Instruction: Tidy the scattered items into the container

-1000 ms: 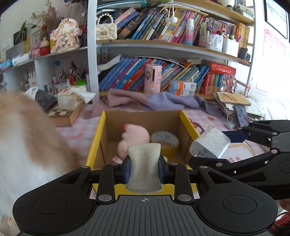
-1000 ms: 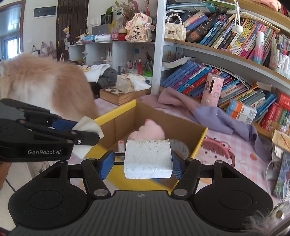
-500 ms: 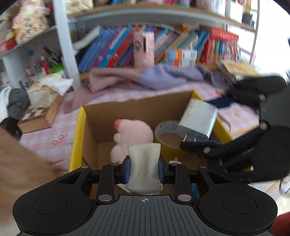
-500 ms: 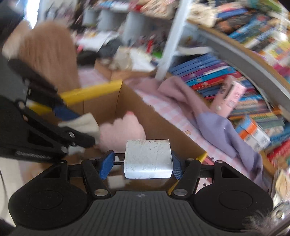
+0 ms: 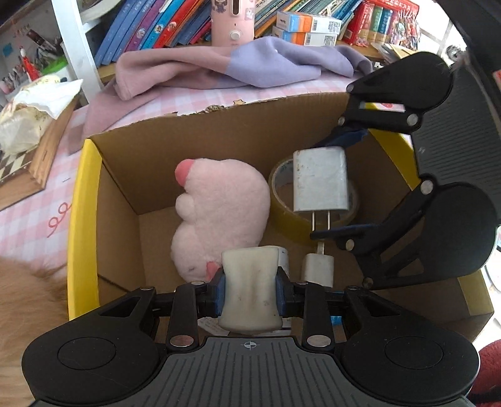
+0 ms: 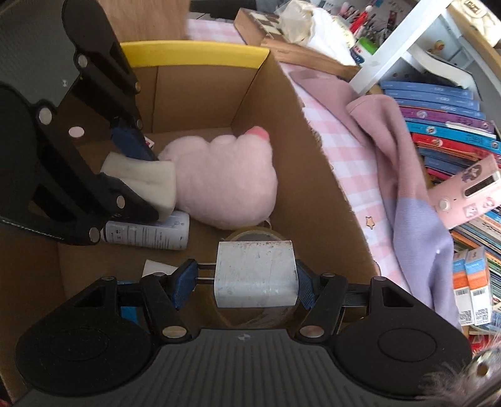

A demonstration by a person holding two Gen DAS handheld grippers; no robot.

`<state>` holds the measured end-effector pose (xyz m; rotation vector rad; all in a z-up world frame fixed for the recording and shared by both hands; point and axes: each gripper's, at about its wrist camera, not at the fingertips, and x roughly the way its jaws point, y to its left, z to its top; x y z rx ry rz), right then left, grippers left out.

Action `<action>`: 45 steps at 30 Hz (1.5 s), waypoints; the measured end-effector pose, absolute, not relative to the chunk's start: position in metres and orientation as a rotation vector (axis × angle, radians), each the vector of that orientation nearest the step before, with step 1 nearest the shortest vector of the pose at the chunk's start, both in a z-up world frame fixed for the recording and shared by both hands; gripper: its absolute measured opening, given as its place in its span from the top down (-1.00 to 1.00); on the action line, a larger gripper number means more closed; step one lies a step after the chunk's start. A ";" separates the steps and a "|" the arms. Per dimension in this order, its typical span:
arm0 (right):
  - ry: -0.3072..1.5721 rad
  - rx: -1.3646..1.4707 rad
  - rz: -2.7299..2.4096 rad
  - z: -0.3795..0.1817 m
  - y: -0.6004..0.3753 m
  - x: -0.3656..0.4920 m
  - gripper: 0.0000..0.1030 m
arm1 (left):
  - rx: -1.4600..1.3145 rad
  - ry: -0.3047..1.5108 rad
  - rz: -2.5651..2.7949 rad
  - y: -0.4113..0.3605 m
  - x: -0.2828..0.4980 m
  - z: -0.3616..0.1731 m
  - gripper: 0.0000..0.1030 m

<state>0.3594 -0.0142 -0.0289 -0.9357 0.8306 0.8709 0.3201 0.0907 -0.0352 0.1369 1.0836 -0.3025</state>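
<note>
Surface: a pink checked cloth (image 5: 28, 216) is spread under the cardboard box (image 5: 219, 125); bookshelves (image 5: 175, 25) are seen beyond it.
Left gripper (image 5: 249, 292): clamped on a cream sponge (image 5: 249, 291), held inside the box beside the pink plush (image 5: 219, 213).
Right gripper (image 6: 255, 275): clamped on a white charger (image 6: 255, 275), held inside the box above the tape roll (image 5: 281, 203).

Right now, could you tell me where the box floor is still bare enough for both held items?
Bare cardboard shows left of the pink plush, along the box wall, and at the near right corner. It is crowded mid-floor: plush, tape roll and white bottle lie together beneath the charger and sponge.
</note>
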 end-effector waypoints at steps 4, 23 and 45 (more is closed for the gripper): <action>0.826 -0.926 0.866 -0.030 -0.015 0.360 -0.28 | 0.130 1.092 -0.313 0.090 0.320 -0.034 0.18; 0.531 -0.527 0.639 0.064 -0.074 0.279 -0.57 | 0.134 0.652 -0.185 0.079 0.226 0.049 -0.47; 0.440 -0.202 0.345 0.068 -0.131 0.092 -0.61 | 0.036 0.491 -0.086 0.064 0.074 0.061 -0.59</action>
